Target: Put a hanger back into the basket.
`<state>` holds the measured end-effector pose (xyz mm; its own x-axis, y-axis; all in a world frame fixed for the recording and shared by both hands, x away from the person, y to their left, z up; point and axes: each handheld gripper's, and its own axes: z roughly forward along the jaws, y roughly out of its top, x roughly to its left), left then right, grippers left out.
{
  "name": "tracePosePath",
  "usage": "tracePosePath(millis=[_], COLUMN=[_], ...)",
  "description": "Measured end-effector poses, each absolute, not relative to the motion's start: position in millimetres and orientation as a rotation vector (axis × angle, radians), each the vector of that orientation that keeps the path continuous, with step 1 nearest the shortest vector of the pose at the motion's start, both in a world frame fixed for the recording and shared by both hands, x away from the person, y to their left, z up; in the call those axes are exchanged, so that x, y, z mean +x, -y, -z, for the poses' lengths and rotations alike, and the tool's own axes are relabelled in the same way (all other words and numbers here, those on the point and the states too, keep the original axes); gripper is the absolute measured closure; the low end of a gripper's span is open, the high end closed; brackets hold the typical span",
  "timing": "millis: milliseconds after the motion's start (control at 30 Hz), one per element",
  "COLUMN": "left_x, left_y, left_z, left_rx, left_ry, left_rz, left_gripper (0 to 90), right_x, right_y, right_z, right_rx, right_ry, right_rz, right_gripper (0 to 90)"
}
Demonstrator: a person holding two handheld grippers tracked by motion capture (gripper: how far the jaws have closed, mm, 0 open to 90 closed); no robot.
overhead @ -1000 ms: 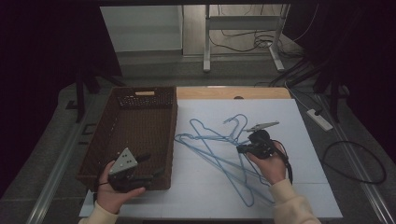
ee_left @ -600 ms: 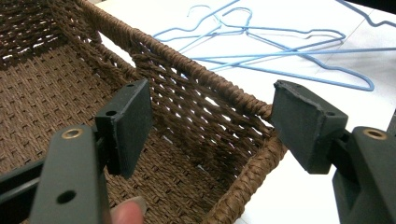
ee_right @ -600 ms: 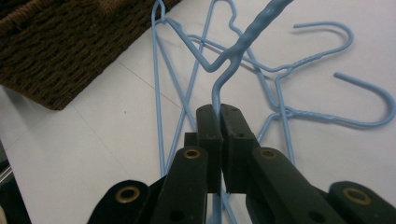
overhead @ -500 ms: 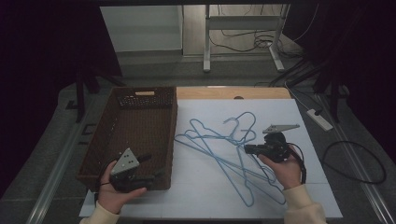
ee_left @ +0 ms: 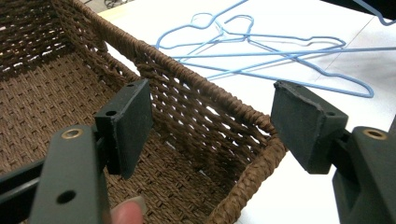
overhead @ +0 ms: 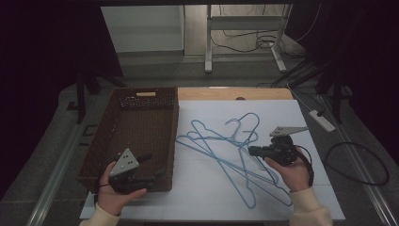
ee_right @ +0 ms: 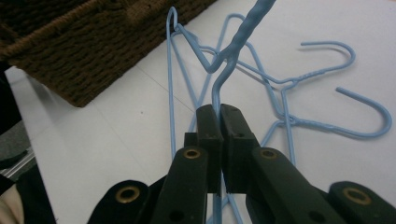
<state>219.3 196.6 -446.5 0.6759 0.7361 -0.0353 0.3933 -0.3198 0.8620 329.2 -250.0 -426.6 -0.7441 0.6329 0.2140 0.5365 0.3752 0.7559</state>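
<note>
On the white table top, to the right of the brown wicker basket, we have a loose tangle of blue wire hangers lying across one another, their hooks pointing toward the far edge. Our right gripper has its jaws pressed together on the wire of one hanger, just below the twisted neck, which rises above the jaws in the right gripper view. Our left gripper hangs over the near right corner of the basket with its jaws spread wide, one over the basket's woven floor and the other outside the rim, holding nothing. Bare white surface lies between the basket's right wall and the nearest hanger wires, and more open table runs along the near edge between our two hands.
</note>
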Motion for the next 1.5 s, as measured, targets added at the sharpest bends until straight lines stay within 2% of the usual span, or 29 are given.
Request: tracePosePath(millis=[500, 1000, 1500], left_x=[239, 290, 323], left_y=[-165, -117, -82], left_z=[422, 401, 401], left_rx=[1.974, 2.056, 2.145], left_ry=[-0.824, -0.732, -0.618], left_rz=[-0.455, -0.348, -0.268], left_gripper=[29.7, 30.0, 32.6], right_x=[325, 320, 316], right_y=[258, 265, 263], right_z=[416, 409, 404], right_rx=[1.022, 0.981, 0.896], right_ry=[-2.507, -2.522, -2.583], right_rz=[-1.384, -1.427, -1.459], right_gripper=[87.8, 87.8, 87.8])
